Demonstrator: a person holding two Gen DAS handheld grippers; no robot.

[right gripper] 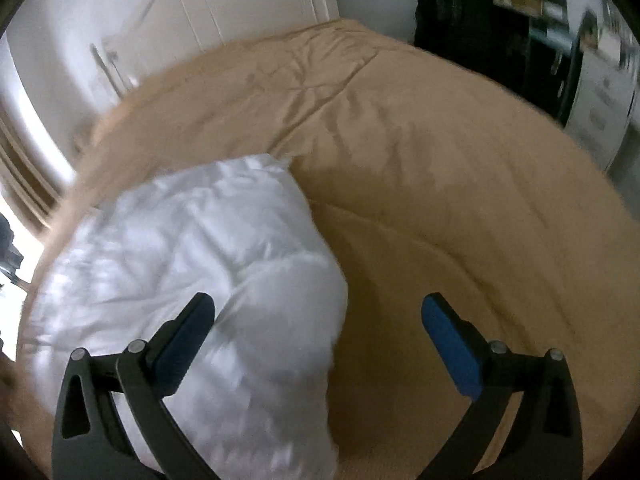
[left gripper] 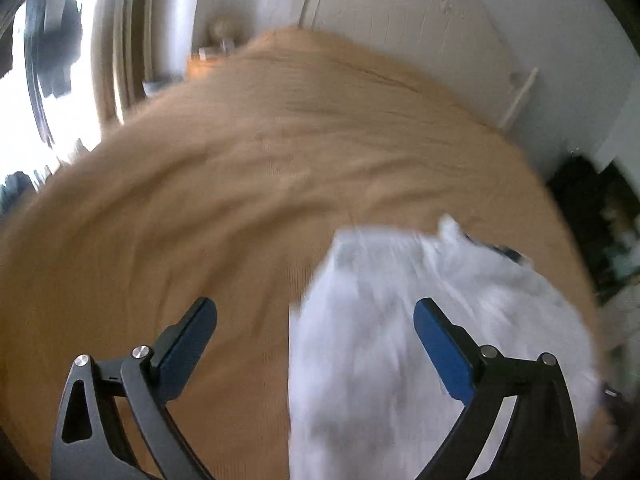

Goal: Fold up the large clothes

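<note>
A white garment (left gripper: 420, 320) lies crumpled on a tan bedspread (left gripper: 240, 184), in the lower right of the left wrist view. My left gripper (left gripper: 316, 312) is open and empty above the garment's left edge. In the right wrist view the white garment (right gripper: 192, 248) fills the lower left on the tan bedspread (right gripper: 460, 200). My right gripper (right gripper: 318, 312) is open and empty, its left finger over the garment's right edge. Both views are blurred.
A white wall and door (left gripper: 400, 16) stand behind the bed. A bright window (left gripper: 52, 80) is at the left. Dark furniture and a black bag (right gripper: 460, 12) stand past the bed's far right corner.
</note>
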